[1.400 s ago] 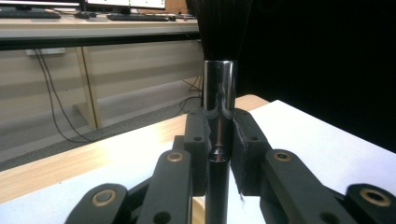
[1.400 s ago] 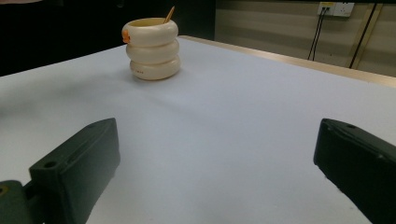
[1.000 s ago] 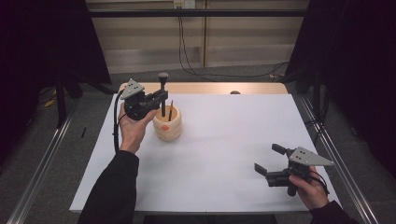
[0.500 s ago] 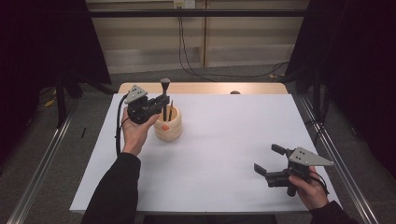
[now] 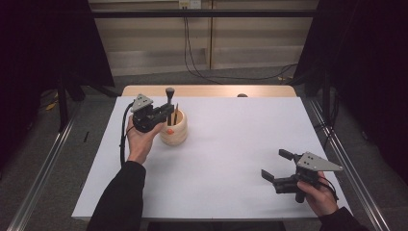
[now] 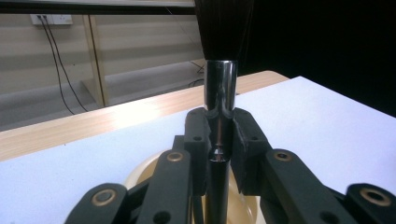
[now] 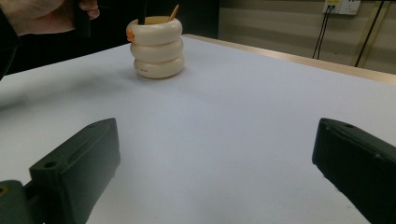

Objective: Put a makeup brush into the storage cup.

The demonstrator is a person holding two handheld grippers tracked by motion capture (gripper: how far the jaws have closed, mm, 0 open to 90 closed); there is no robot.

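A cream ribbed holder [image 5: 174, 130] stands on the white table [image 5: 231, 144] at the left. My left gripper [image 5: 167, 110] is just above its mouth, shut on a black makeup brush [image 5: 169, 92] that stands upright with bristles up and its handle down inside the holder. In the left gripper view the pads clamp the brush [image 6: 221, 88] at the base of its silver ferrule, over the holder [image 6: 140, 170]. A thin wooden stick [image 5: 176, 113] leans in the holder. My right gripper [image 5: 279, 166] rests open near the front right, nothing between its jaws; its view shows the holder [image 7: 156, 46] far off.
A wooden strip [image 5: 207, 91] runs along the table's far edge. Metal rails [image 5: 346, 159] flank both sides of the table. Cables [image 5: 192, 57] hang against the back wall. A small dark object [image 5: 242, 95] lies at the far edge.
My left gripper has sunk with the brush, so the handle goes deeper into the holder. The right gripper has stayed where it was.
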